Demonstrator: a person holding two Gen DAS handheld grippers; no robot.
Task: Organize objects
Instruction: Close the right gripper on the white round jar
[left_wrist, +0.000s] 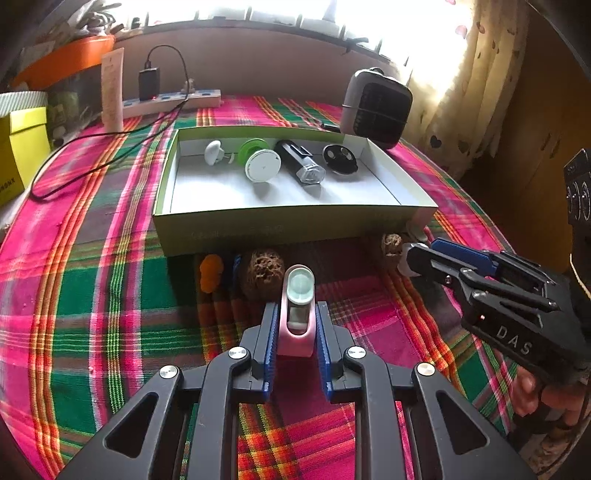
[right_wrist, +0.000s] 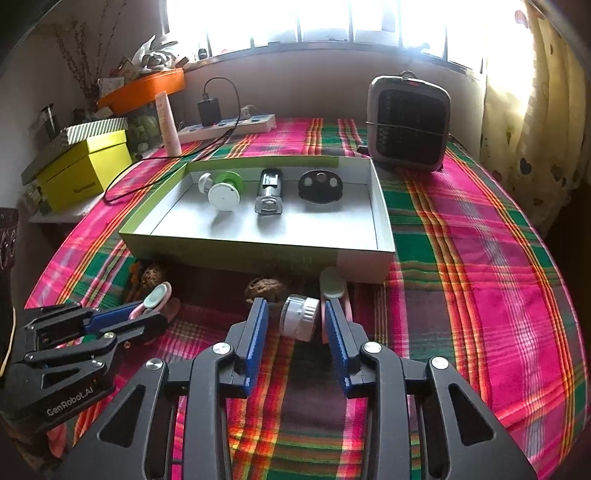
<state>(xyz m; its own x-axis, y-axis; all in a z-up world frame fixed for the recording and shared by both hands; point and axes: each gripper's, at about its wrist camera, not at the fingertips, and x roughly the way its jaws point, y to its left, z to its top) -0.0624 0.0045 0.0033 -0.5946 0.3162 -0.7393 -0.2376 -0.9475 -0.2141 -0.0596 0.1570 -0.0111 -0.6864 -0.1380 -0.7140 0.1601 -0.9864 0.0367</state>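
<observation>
Left wrist view: the left claw (left_wrist: 293, 325) pinches a pink clip (left_wrist: 296, 314) between its blue pads, the clip's pale round head pointing toward the box (left_wrist: 295, 225). The box sits on the plaid surface (left_wrist: 92, 295) with 4 items lined along its far wall. Just in front of the box's near wall lie a brown nut (left_wrist: 263, 274) and an orange piece (left_wrist: 211, 272). To place the clip well, I would lift it above the near wall first, then carry it forward and set it down in the bare white floor, apart from the 4 items.

Right wrist view: the right claw (right_wrist: 295, 325) is spread, its pads on either side of a white jar (right_wrist: 299, 320) that lies tipped on the cloth, not yet gripped. A second pink clip (right_wrist: 334, 286) lies just beyond, touching the box's near wall. Closing squarely on the jar's ribbed cap should keep it from rolling.
</observation>
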